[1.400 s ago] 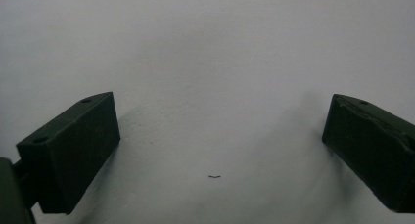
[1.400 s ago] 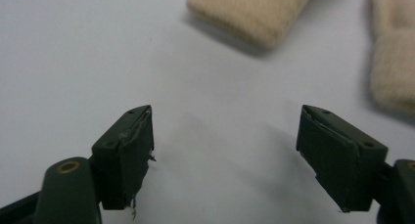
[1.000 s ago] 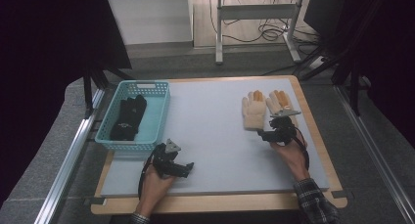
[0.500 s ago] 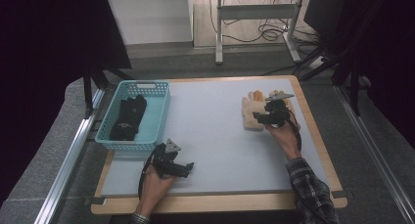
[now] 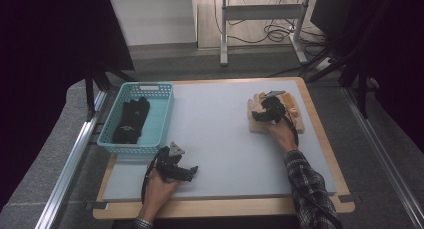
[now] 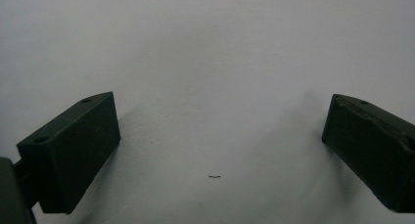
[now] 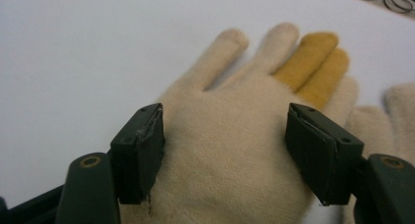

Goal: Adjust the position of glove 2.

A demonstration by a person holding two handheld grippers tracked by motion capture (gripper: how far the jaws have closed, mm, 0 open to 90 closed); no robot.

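Note:
A pair of cream gloves (image 5: 256, 127) lies at the back right of the grey mat (image 5: 215, 134). My right gripper (image 5: 262, 114) sits low over them. In the right gripper view its jaws straddle the palm of one cream glove (image 7: 230, 175), one on each side of it, and the right gripper (image 7: 227, 136) is open; its jaws have just been opening. Yellow fingers (image 7: 313, 62) of the glove beneath poke out behind. My left gripper (image 5: 187, 173) rests at the front left of the mat, and in its own view the left gripper (image 6: 220, 141) is open over bare mat.
A light blue basket (image 5: 162, 124) stands at the left edge with black gloves (image 5: 131, 120) inside. The mat lies on a wooden board (image 5: 320, 139). Metal rails run along both sides of the table.
My right hand has carried its gripper from nearer the person toward the back, onto the cream gloves. The left gripper has stayed where it was.

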